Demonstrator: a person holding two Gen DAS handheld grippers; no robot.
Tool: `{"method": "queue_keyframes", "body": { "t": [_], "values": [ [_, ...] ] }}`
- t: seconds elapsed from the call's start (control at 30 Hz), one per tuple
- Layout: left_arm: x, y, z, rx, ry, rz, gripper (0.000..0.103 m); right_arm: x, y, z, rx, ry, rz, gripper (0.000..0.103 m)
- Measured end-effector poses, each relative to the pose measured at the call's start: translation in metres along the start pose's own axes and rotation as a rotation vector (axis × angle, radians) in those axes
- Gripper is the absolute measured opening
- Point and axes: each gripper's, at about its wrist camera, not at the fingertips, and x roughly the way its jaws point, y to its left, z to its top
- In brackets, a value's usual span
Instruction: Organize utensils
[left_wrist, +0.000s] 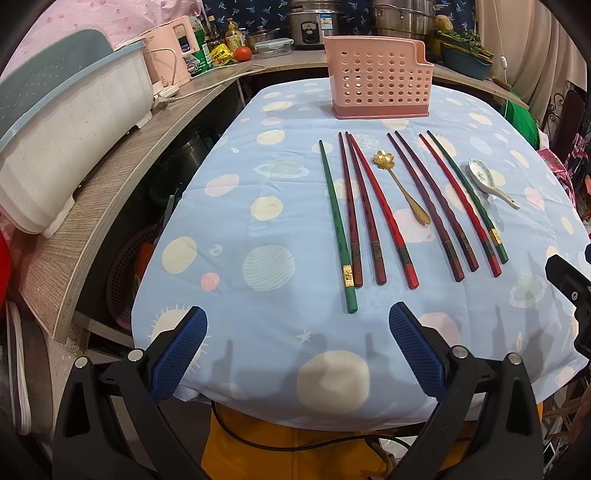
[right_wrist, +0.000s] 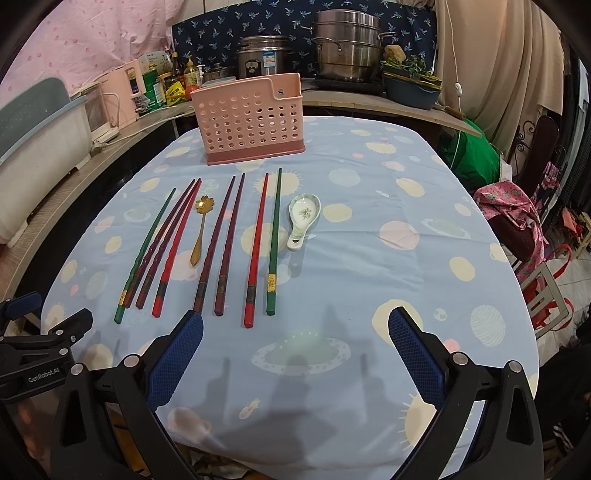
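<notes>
Holding both tools above the near edge of the tabletop (left_wrist: 229, 206), I find my left gripper (left_wrist: 297, 332) spread wide and gripping nothing; my right gripper (right_wrist: 295, 334) is likewise wide apart and empty. Blue pads line the fingers (left_wrist: 184, 354).

Hidden or unclear: the fisheye rim cuts off both tool bodies. In the left view only a black corner of my right tool shows at 3 o'clock. Whatever is inside the pink holder (left_wrist: 378, 75) cannot be judged through its perforated wall. Gold bands on the green chopsticks carry marks too small to read.

Writing: "GenRobot.AI" is legible on my left tool's body in the right view, at 8 o'clock. Labels on the bottles (left_wrist: 232, 35) and rice cooker (right_wrist: 262, 59) behind are unreadable.

Orientation: eight chopsticks (right_wrist: 207, 247) lie flat in a row, long axes running roughly 6 to 12 o'clock, thin tips toward the holder, thick banded ends toward me. A gold spoon (right_wrist: 201, 229) lies among them, bowl toward 12. A ceramic spoon (right_wrist: 303, 219) rests just right of the row, bowl up, handle toward me. The holder stands upright at the far side, 12 o'clock, apart from the tips.
</notes>
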Motion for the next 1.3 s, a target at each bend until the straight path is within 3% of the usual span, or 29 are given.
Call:
{"method": "queue_keyframes", "body": {
  "t": [0.83, 1.3],
  "values": [
    [-0.001, 0.001, 0.0, 0.0, 0.004, -0.002, 0.094, 0.001, 0.0, 0.001, -0.005, -0.002, 0.011, 0.096],
    [0.022, 0.002, 0.003, -0.021, 0.066, -0.036, 0.094, 0.002, -0.001, 0.001, -0.001, 0.002, 0.012, 0.096]
  ]
}}
